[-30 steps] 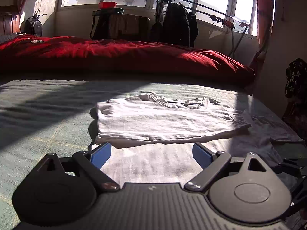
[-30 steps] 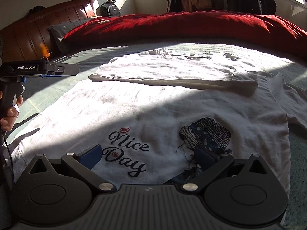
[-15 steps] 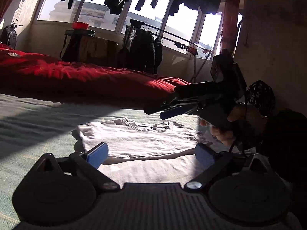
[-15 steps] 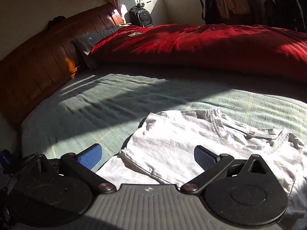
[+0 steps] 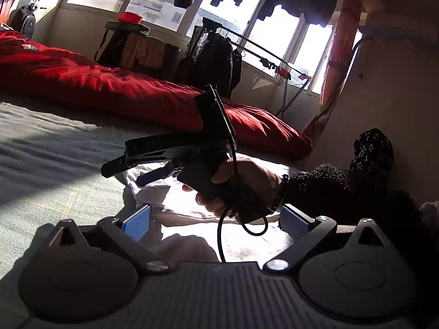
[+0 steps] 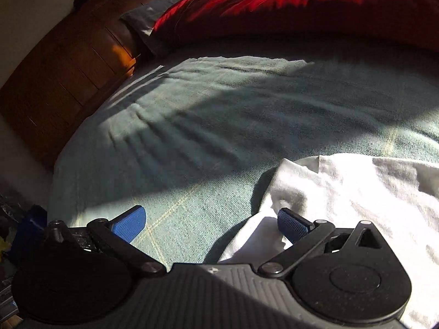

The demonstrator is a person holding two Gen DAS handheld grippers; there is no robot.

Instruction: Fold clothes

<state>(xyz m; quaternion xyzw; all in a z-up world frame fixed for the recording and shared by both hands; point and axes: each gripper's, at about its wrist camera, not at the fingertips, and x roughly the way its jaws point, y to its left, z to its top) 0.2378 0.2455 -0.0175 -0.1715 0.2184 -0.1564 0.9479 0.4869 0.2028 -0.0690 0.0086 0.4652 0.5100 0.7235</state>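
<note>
- Reaching stage, by the look of it: white shirt [image 6: 356,189] flat on the green bed cover [image 6: 219,126], its near-left corner unlifted.
- Right claw [image 6: 211,223] wide open, empty, straddling the shirt edge.
- Left claw [image 5: 214,222] wide open, empty, over the cloth.
- Next: close on the corner, lift, fold across.
- Red quilt [image 6: 301,2] well beyond; right hand [image 5: 238,181] crossing ahead of the left claw, likely in its way.

Both tongs [image 5: 215,220] [image 6: 211,224] agape, empty.
</note>
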